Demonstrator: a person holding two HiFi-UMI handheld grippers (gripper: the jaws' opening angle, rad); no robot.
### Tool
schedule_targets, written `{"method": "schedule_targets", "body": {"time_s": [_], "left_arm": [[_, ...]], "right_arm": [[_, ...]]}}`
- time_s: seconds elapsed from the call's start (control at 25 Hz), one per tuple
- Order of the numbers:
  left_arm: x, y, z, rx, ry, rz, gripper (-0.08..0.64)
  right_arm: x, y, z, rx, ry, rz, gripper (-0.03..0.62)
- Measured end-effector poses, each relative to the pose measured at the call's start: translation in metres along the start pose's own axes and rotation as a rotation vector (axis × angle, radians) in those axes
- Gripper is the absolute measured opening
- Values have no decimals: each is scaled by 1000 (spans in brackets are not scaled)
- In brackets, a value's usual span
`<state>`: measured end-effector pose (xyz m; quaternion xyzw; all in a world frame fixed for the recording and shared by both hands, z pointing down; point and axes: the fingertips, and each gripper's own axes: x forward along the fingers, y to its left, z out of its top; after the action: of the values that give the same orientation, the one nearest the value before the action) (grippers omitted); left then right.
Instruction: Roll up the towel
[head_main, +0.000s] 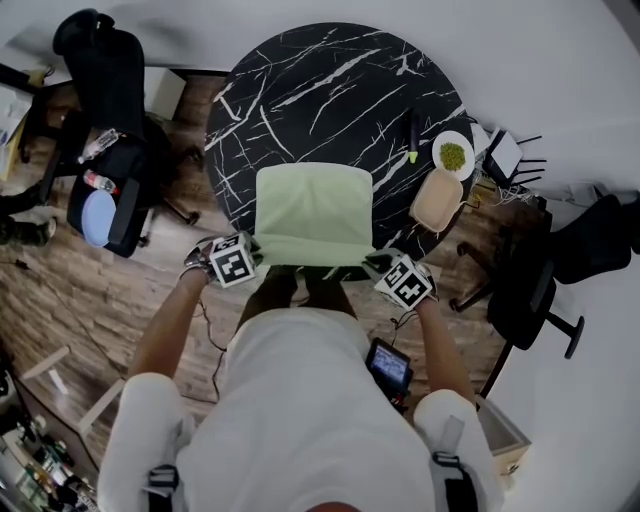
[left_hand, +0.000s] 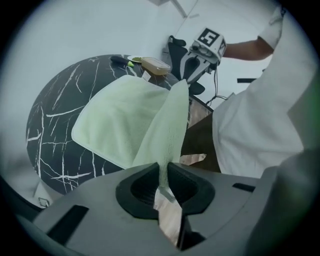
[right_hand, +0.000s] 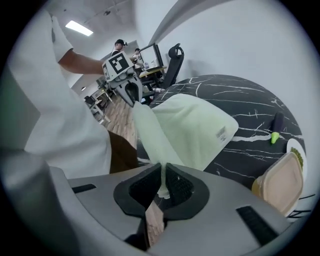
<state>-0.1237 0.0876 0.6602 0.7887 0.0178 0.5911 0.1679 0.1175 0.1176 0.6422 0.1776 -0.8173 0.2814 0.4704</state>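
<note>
Black marble veined with white forms the round tabletop (head_main: 330, 90) in front of you. Along its right rim lie a dark pen with a yellow-green tip (head_main: 413, 137), a small white plate (head_main: 467, 142) and a shallow beige tray (head_main: 437, 200). The tray is the nearest of these to the towel's right edge, though apart from it. One black office chair (head_main: 105, 60) stands off the table's left side and another (head_main: 530, 290) off its right. The plate carries a little heap of green bits (head_main: 453, 155).

The pale green terry towel (head_main: 315, 210) covers the near half of the table. Its far part lies flat on the marble, while its near edge is raised and stretched between your two tools. Your left gripper (left_hand: 162, 182) has its jaws pressed together on the near left corner, with the cloth rising straight out from between the pads. Your right gripper (right_hand: 162, 185) pinches the near right corner in the same way.
</note>
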Motion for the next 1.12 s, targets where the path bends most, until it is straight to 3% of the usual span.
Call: {"method": "schedule_targets", "body": {"time_s": [0.2, 0.32, 0.52, 0.84, 0.96, 1.12], "left_arm": [[14, 38, 11, -71, 7, 28, 48], [24, 56, 17, -131, 5, 82, 55], [33, 71, 17, -217, -5, 139, 69], [0, 81, -2, -434, -164, 157, 143], [-15, 83, -1, -400, -189, 232, 152], [-33, 68, 12, -180, -169, 367, 149]], "right_arm": [[16, -44, 17, 23, 13, -68, 20], [29, -67, 23, 13, 41, -129, 21], [50, -81, 23, -25, 88, -207, 21], [23, -84, 23, -17, -13, -287, 75], [7, -81, 25, -68, -47, -345, 84], [-2, -47, 31, -270, -66, -359, 83]]}}
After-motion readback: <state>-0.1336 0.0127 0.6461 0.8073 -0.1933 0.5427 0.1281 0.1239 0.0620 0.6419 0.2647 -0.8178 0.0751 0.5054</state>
